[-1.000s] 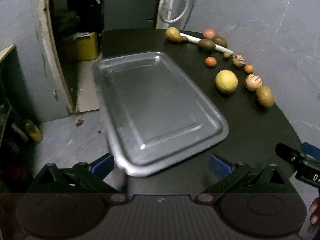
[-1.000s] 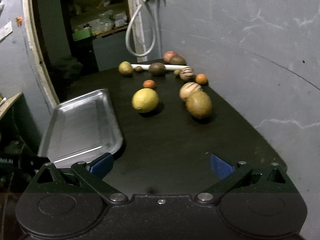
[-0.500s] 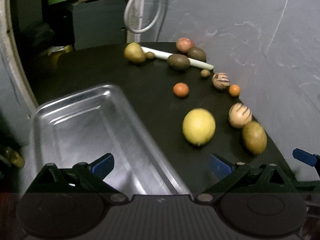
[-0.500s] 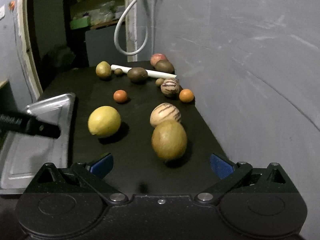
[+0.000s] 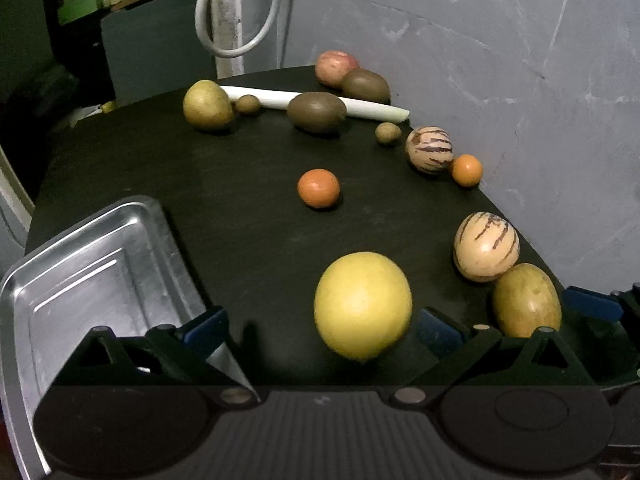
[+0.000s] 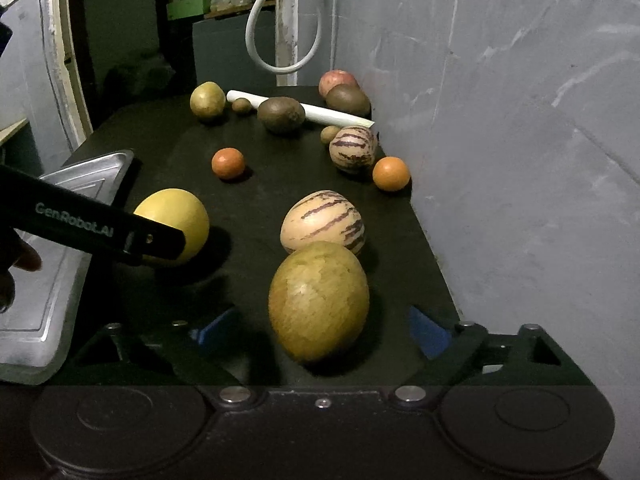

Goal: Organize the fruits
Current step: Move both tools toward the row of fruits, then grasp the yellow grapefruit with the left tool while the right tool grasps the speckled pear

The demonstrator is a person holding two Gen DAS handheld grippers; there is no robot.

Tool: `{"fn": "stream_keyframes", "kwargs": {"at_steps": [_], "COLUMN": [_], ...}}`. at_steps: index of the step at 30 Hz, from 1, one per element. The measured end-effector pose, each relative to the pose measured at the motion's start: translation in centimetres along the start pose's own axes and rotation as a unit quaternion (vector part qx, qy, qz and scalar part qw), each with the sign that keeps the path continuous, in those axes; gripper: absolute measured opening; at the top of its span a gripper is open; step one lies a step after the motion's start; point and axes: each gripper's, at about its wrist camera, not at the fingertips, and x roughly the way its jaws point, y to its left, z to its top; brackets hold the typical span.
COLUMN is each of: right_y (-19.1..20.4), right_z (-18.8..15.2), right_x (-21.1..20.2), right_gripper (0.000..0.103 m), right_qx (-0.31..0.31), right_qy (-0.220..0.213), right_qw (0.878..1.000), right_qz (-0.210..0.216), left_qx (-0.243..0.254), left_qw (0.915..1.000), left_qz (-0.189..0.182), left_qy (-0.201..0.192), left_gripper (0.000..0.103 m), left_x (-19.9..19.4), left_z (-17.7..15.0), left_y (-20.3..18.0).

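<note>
A big yellow round fruit [image 5: 362,306] lies on the black table between the wide-apart fingers of my left gripper [image 5: 320,322], and the blue pads do not touch it. In the right wrist view a greenish-brown oval fruit [image 6: 318,300] sits between the fingers of my right gripper [image 6: 320,325]. Its jaws are closing, with gaps still on both sides. The same oval fruit [image 5: 526,300] appears at the right of the left wrist view, beside a blue pad of the right gripper. The silver tray [image 5: 80,272] lies at the left. One left-gripper finger [image 6: 100,228] crosses in front of the yellow fruit [image 6: 176,216].
Further back lie two striped melons [image 6: 322,224] [image 6: 352,148], two small oranges [image 6: 228,163] [image 6: 391,173], brown kiwis [image 6: 280,114], a pear [image 6: 207,100], an apple [image 6: 336,82] and a white stalk [image 6: 320,114]. A grey wall [image 6: 520,160] borders the table's right edge. A white cable loop hangs behind.
Both grippers moved forward and down toward the fruit. The tray slid to the left of the left view. The yellow fruit and the oval fruit now sit between the fingers, and the right fingers have narrowed.
</note>
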Motion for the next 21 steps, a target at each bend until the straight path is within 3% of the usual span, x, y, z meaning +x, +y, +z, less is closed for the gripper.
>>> {"fn": "stream_keyframes", "kwargs": {"at_steps": [10, 16, 20, 21], "right_y": [-0.2, -0.2, -0.5, -0.6], "right_z": [-0.2, -0.2, -0.2, -0.2], "right_x": [1.0, 1.3, 1.4, 1.4], "right_gripper": [0.074, 0.066, 0.057, 0.057], "right_qx": [-0.002, -0.006, -0.001, 0.002], "right_qy": [0.003, -0.002, -0.006, -0.007], "right_qw": [0.999, 0.999, 1.000, 1.000], "right_qz": [0.035, 0.034, 0.027, 0.028], "left_qx": [-0.006, -0.014, -0.015, -0.015], "left_qw": [0.9999, 0.9990, 0.9979, 0.9976], "left_qz": [-0.012, -0.038, -0.060, -0.065], "left_qy": [0.007, 0.018, 0.017, 0.018], "left_gripper": [0.088, 0.076, 0.060, 0.060], "left_x": [1.2, 2.0, 2.0, 2.0], "left_z": [0.3, 0.4, 0.5, 0.6], "left_y": [-0.1, 0.1, 0.1, 0.0]}}
